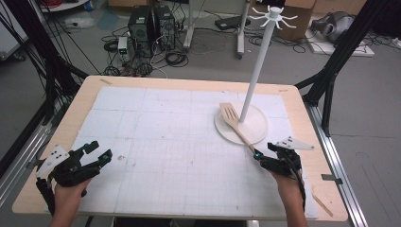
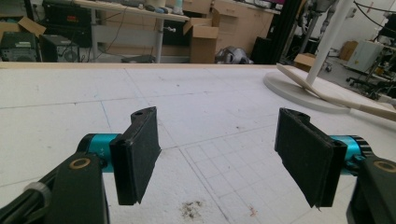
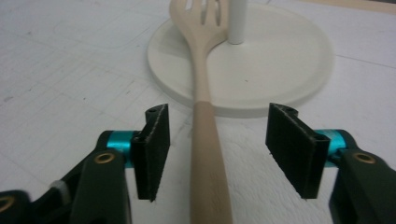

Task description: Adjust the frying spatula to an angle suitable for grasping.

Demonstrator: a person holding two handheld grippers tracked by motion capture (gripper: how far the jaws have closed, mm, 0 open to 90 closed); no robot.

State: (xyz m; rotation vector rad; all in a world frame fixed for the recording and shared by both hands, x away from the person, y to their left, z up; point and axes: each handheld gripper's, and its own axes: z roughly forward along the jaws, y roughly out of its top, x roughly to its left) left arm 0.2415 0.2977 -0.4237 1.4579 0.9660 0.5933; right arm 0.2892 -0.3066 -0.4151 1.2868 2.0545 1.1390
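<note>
1. High view, far left: left gripper (image 1: pixel 100 150) low over the near-left corner of the white gridded mat (image 1: pixel 156 142), jaws spread wide, nothing between them.
2. Left gripper view: both black pads (image 2: pixel 137 154) parted over bare mat, a small dark smudge (image 2: pixel 191 209) on the sheet just ahead of them.
3. Moving right across the mat, high view: round white base (image 1: pixel 253 130) of the hook stand sitting right of centre, its white pole (image 1: pixel 257 71) leaning up to a crown of hooks (image 1: pixel 273 14).
4. On that base: slotted wooden spatula (image 1: pixel 235 123), head resting on the disc beside the pole, handle running off the rim toward the near right and down onto the mat.
5. Right gripper view: spatula handle (image 3: pixel 205 154) lying straight up the middle between the two pads (image 3: pixel 294 149), clear gaps on both sides, neither pad touching the wood.
6. Far right, high view: right gripper (image 1: pixel 263 150) at the end of the handle, jaws apart and astride it, not clamped.
7. Near-right corner: thin wooden strip (image 1: pixel 323 204) lying on the bare plywood table (image 1: pixel 312 137), well apart from the gripper.
</note>
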